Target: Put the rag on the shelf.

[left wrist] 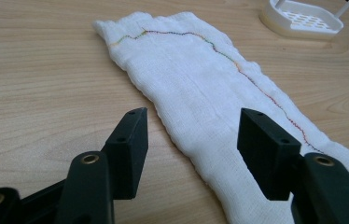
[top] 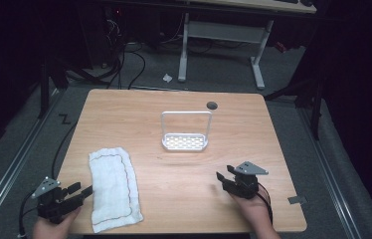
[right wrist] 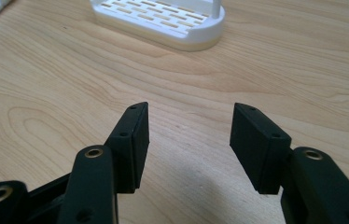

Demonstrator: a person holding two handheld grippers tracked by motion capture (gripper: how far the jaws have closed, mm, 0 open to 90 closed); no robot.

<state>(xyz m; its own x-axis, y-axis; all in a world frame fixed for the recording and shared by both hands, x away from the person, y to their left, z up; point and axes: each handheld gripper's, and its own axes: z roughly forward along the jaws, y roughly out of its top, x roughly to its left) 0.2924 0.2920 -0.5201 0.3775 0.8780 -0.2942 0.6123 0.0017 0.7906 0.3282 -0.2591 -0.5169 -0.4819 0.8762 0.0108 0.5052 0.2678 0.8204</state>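
High view, white cloth (top: 113, 188) with red stitching, unlabelled white rack (top: 186, 133)

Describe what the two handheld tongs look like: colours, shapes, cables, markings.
Both are matte black. The left tongs and right tongs each carry a grey three-cornered plate on top and trail a black cable. Their jaws are flat rectangular blocks with small screw holes; brass-coloured bushings sit in the arms behind. No markings are legible.
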